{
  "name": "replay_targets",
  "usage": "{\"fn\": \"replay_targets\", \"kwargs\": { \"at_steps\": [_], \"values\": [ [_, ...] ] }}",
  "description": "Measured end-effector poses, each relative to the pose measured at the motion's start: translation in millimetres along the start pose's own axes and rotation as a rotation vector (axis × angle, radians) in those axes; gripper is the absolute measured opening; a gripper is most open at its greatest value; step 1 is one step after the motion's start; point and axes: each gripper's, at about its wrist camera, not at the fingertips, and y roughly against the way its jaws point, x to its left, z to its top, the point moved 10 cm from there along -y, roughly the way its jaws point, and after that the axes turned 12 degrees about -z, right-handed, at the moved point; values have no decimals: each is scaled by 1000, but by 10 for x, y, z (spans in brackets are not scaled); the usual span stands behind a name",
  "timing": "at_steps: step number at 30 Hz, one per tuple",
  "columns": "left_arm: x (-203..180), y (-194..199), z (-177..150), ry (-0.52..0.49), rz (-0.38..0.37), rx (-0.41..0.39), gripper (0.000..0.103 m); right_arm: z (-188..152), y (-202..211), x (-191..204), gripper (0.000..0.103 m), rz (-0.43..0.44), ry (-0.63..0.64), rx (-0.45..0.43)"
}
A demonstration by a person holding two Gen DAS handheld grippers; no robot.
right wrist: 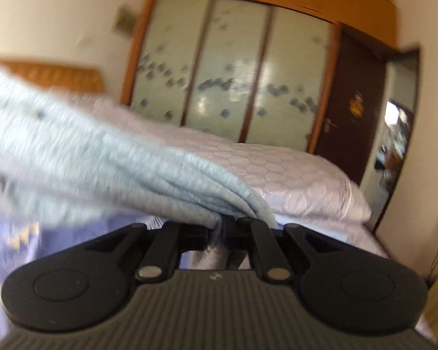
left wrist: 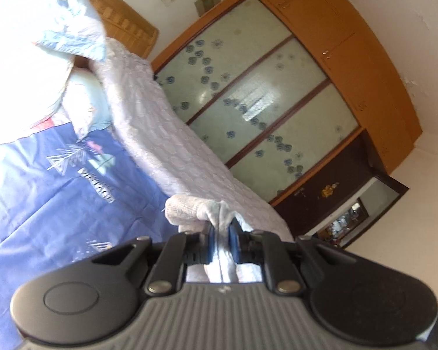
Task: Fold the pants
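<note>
blurred lettering on blue sheet (left wrist: 73,198)

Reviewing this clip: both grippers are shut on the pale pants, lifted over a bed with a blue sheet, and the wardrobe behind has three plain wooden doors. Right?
Not quite. The wardrobe has three frosted panels with a blue flower pattern, set in a wooden frame, as both wrist views show. The rest holds: left gripper and right gripper are shut on the pale pants over the blue sheet.

In the right wrist view we see the pants (right wrist: 81,157) smeared by motion blur and cut off at the left edge, so their full shape escapes us. The wardrobe (right wrist: 230,73) pattern there is blurred too. In the left view, the tongs (left wrist: 220,237) hide the fabric (left wrist: 189,208) they pinch.
</note>
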Motion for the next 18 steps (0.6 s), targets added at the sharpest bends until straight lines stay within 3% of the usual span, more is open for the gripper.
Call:
{"fn": "replay_targets", "kwargs": {
  "at_steps": [4, 8, 11, 14, 16, 18],
  "values": [
    [658, -66, -438, 45, 112, 68, 10, -671, 290, 227, 11, 102, 324, 72],
    [1601, -19, -1162, 132, 256, 179, 10, -1769, 1010, 545, 11, 240, 464, 169],
    [2243, 107, -1742, 190, 357, 262, 10, -2574, 1464, 733, 12, 332, 493, 290],
    [2773, 328, -2256, 268, 427, 328, 10, -3053, 1733, 820, 17, 326, 494, 363],
    [2926, 502, -2470, 324, 448, 355, 12, -3084, 1796, 775, 27, 320, 425, 379],
    [2966, 706, -2505, 357, 421, 340, 15, -2970, 1846, 742, 37, 359, 341, 404]
  ]
}}
